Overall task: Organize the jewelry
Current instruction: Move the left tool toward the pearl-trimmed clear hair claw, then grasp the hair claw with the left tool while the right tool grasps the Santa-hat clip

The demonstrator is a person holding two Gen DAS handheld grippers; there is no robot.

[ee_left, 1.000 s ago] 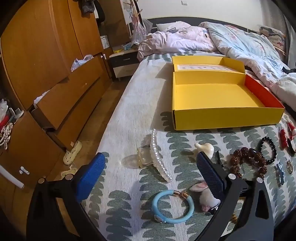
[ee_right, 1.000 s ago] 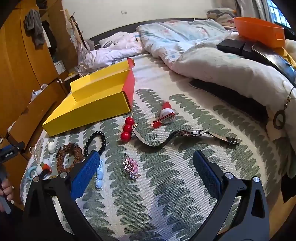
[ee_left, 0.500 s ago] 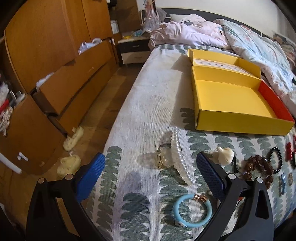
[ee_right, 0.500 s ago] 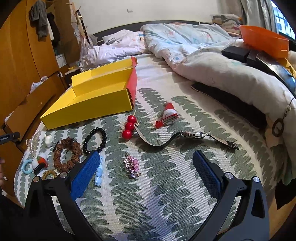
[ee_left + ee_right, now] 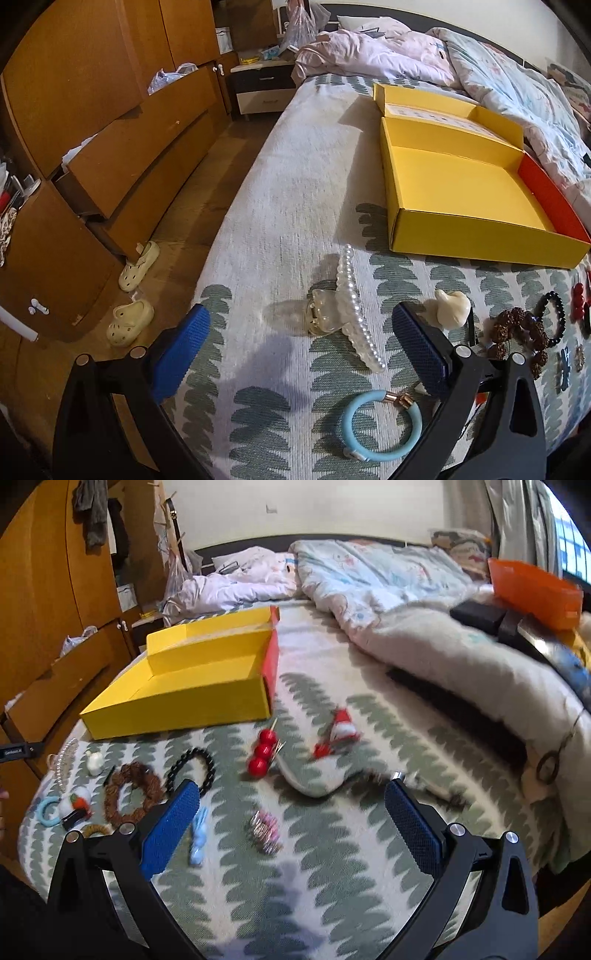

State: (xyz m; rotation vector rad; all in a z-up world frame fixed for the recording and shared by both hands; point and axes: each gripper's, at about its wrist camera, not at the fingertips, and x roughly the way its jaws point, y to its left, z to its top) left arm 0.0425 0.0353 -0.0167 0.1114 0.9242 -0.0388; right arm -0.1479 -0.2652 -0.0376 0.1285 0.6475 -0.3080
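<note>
An open yellow box (image 5: pixel 458 184) with a red end lies on the bed; it also shows in the right wrist view (image 5: pixel 192 698). My left gripper (image 5: pixel 299 350) is open and empty, just above a pearl hair claw (image 5: pixel 351 314). A blue ring bracelet (image 5: pixel 382 424), a cream clip (image 5: pixel 450 308), a brown bead bracelet (image 5: pixel 517 336) and a black bead bracelet (image 5: pixel 552 317) lie nearby. My right gripper (image 5: pixel 291 827) is open and empty above a pink charm (image 5: pixel 264 830), with a light blue clip (image 5: pixel 197 840), red bead pin (image 5: pixel 262 753), watch strap (image 5: pixel 314 779) and red-white clip (image 5: pixel 340 731) around.
The green-patterned bedspread (image 5: pixel 295 206) ends at the left above a wooden floor with cream slippers (image 5: pixel 131 323) and open wardrobe drawers (image 5: pixel 122 158). A crumpled duvet (image 5: pixel 443 646) and an orange tub (image 5: pixel 532 587) bound the right side.
My left gripper has swung left and closer over the pearl hair claw. My right gripper has shifted so the box and jewelry sit slightly further right; the view is blurred by motion.
</note>
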